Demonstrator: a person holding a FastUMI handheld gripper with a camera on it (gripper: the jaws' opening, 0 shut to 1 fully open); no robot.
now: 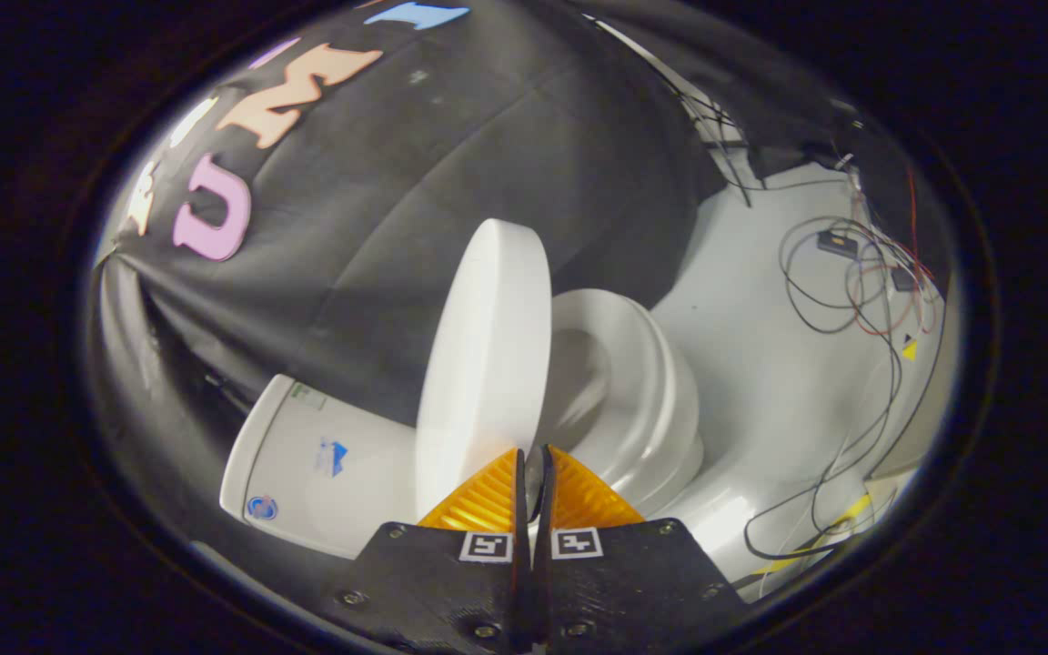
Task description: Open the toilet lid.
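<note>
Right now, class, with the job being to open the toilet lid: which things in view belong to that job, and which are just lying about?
Belong to the job:
- toilet lid, raised, edge pinched between the fingers
- gripper, shut on the lid's edge
- toilet seat
- tank

Just lying about:
- cables on the floor
- black cloth wall

Wall: I see black cloth [451, 182], creased, far and left.
Floor: pale [760, 364], tangled cables [851, 282] lying right.
</note>
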